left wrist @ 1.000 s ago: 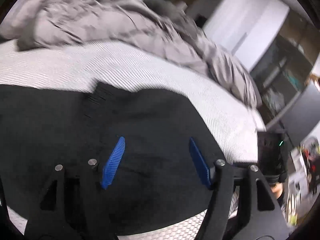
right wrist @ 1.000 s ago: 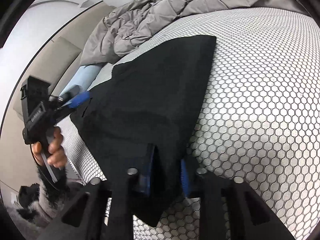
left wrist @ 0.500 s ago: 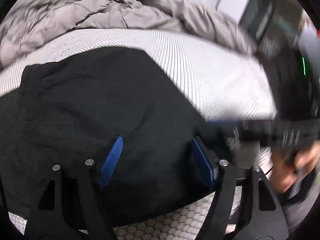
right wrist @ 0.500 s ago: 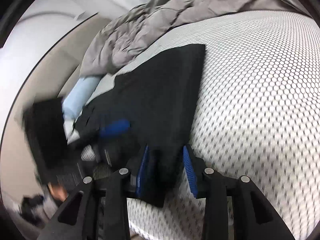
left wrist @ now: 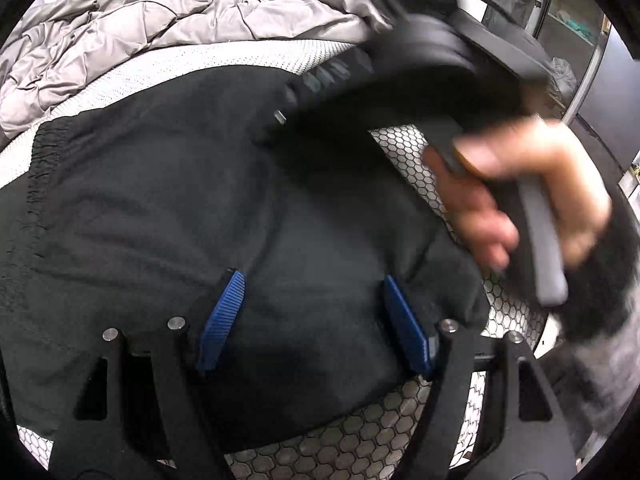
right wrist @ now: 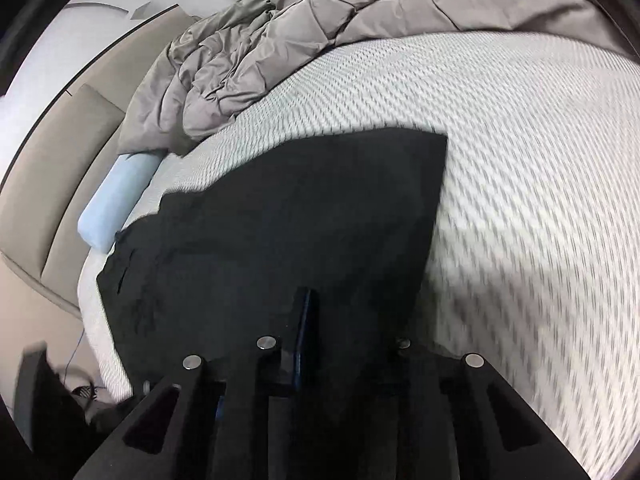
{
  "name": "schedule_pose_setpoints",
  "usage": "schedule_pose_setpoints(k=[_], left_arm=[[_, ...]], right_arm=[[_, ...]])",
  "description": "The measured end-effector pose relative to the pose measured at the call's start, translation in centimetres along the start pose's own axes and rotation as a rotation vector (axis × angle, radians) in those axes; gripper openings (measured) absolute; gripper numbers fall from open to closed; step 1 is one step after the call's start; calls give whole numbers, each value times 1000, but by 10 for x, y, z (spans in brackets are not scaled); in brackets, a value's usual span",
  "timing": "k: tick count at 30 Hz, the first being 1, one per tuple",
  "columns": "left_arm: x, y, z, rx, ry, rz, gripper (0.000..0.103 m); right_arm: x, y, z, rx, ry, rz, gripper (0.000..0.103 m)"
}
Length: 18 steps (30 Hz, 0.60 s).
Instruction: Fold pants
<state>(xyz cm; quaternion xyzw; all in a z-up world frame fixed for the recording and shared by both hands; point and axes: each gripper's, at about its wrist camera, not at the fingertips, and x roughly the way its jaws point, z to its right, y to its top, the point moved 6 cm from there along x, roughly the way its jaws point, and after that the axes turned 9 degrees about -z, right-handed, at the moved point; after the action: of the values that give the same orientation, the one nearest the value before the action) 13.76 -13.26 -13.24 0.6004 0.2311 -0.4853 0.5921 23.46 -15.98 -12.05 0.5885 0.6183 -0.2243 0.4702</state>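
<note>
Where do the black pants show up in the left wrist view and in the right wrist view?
Left wrist view: the black pants fill the centre and left, elastic waistband at the left edge, lying under the left gripper.
Right wrist view: the pants spread from centre to lower left, running down into the right gripper.
Shared landmark: the crumpled grey quilt along the top of both views.

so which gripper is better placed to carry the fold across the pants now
Right, I'd judge: the right gripper is closing on a fold of the black pants, while the left gripper only hovers open over them.
</note>
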Motion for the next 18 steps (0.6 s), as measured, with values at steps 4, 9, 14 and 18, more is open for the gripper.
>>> schedule_pose_setpoints(k=[4, 9, 14, 18], left_arm=[[-3, -4, -2, 11, -20, -5, 69], [-7, -8, -3, 20, -27, -9, 70], [-14, -3, -4, 3, -50, 8, 72], [-32, 2, -13, -51, -123, 34, 72]], right_arm=[[11, 40, -2, -55, -64, -6, 21], [18, 76, 11, -13, -80, 42, 22], [0, 67, 17, 73, -9, 81, 35], [-17, 14, 25, 151, 139, 73, 52]])
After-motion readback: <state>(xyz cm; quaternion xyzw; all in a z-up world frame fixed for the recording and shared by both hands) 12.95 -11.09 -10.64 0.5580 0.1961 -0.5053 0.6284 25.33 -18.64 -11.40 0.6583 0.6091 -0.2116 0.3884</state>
